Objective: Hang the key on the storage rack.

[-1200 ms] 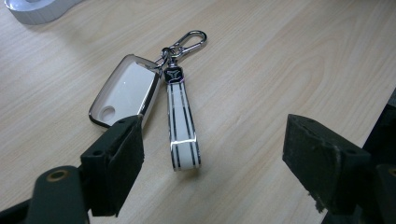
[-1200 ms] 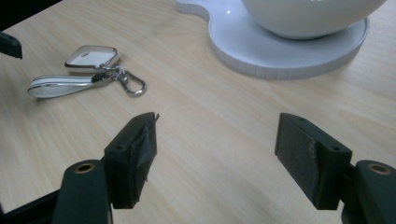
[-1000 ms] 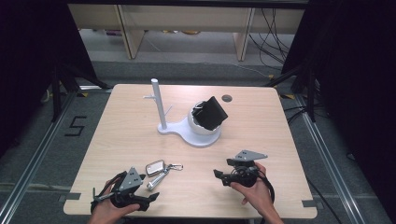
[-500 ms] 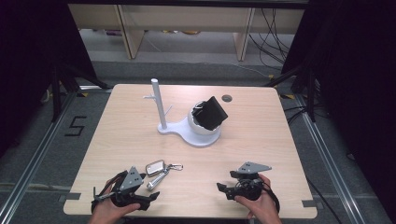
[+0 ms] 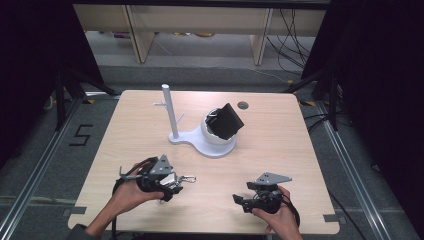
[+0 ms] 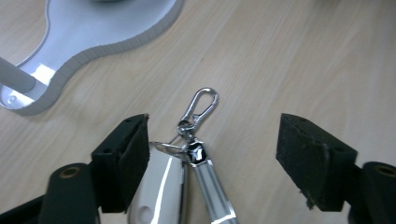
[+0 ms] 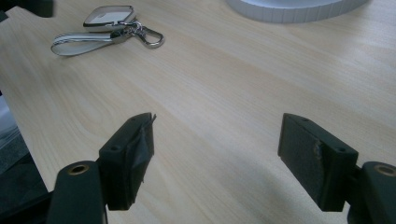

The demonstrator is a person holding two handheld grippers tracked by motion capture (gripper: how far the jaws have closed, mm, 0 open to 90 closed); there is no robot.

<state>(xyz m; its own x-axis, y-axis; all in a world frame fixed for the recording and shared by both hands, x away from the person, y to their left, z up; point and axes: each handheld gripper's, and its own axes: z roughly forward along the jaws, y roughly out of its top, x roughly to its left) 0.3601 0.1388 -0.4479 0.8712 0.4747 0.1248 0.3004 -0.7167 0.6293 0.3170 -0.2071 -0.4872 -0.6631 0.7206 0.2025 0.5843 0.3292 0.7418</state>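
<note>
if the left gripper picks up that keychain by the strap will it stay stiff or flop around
Probably floppy: the keychain is jointed, with a strap loop, a white fob and a metal clip linked at a small ring, so the parts would likely swing. Its shiny metal looks slippery. It seems light, and lies flat, so it is unlikely to roll.

The table (image 5: 280,150) is evenly and brightly lit, apparently from overhead; its surroundings fall into near-black. Glare streaks the metal keychain (image 6: 196,140), and the near jaws look soft.
</note>
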